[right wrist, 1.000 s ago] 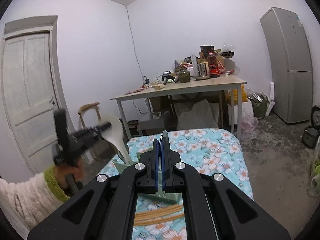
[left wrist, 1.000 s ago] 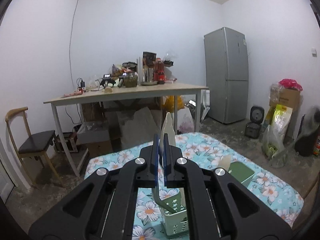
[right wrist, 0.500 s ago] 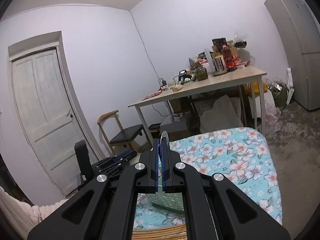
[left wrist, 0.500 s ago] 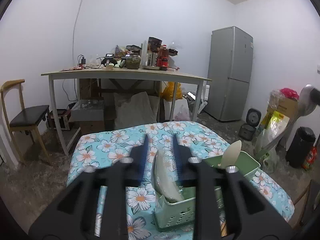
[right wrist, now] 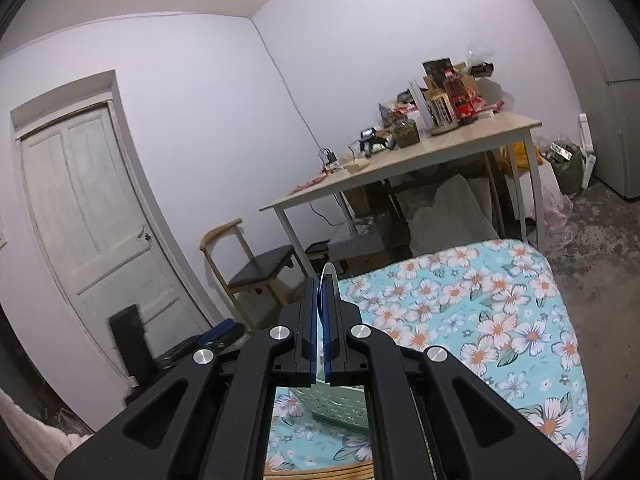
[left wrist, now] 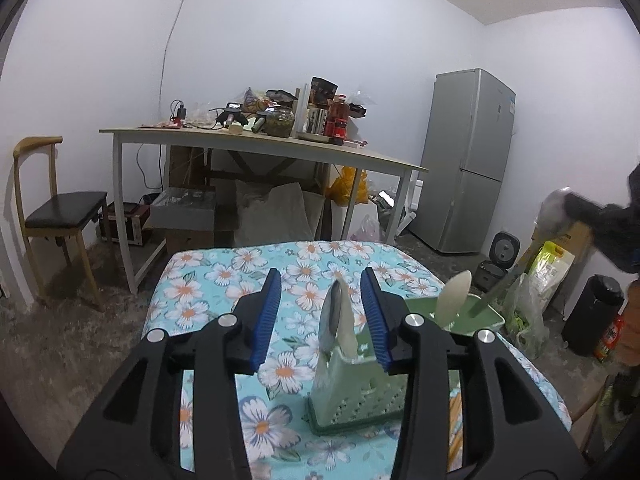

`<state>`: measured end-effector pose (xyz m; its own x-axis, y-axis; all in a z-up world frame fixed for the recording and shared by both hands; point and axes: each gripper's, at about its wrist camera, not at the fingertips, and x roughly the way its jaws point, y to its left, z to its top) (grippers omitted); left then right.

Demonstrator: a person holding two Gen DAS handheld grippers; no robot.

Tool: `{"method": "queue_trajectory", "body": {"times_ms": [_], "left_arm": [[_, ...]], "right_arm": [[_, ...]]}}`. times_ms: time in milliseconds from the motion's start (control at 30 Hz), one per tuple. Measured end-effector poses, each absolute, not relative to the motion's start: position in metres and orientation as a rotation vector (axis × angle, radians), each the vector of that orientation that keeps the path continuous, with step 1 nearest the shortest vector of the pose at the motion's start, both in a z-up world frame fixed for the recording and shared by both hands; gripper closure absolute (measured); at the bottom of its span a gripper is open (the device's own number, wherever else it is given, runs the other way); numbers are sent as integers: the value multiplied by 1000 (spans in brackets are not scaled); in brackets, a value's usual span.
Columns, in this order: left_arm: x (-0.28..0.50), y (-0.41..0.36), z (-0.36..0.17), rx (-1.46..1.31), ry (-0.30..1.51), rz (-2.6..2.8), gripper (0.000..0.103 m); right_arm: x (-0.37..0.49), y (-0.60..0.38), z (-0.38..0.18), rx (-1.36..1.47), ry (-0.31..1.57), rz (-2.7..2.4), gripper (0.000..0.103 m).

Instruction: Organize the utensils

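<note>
Between the parted left gripper (left wrist: 324,312), a pale spoon (left wrist: 338,326) stands in the green holder (left wrist: 360,394); right gripper (right wrist: 323,322) clenches a ladle (right wrist: 329,276).

The left gripper (left wrist: 322,312) is held level with its blue-padded jaws spread wide apart. The right gripper (right wrist: 321,320) is tilted upward, jaws pressed nearly together on a thin pale blade edge.

Standing upright in the caddy (left wrist: 360,392) on the table (left wrist: 208,280), a spoon (left wrist: 338,322) at its 9 o'clock end, another spoon (left wrist: 454,292) leaning at 2 o'clock, chopsticks (left wrist: 454,432) lying at 4 o'clock.
</note>
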<state>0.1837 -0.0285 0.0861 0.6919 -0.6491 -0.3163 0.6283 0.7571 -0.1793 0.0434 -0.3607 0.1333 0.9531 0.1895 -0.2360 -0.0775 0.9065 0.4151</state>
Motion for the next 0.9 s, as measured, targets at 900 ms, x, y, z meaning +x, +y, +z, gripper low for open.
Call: {"method": "queue_trajectory", "body": {"times_ms": [900], "left_arm": [[148, -1, 39, -53, 537, -726, 57]], "right_arm": [[6, -379, 45, 588, 459, -10, 77]]}}
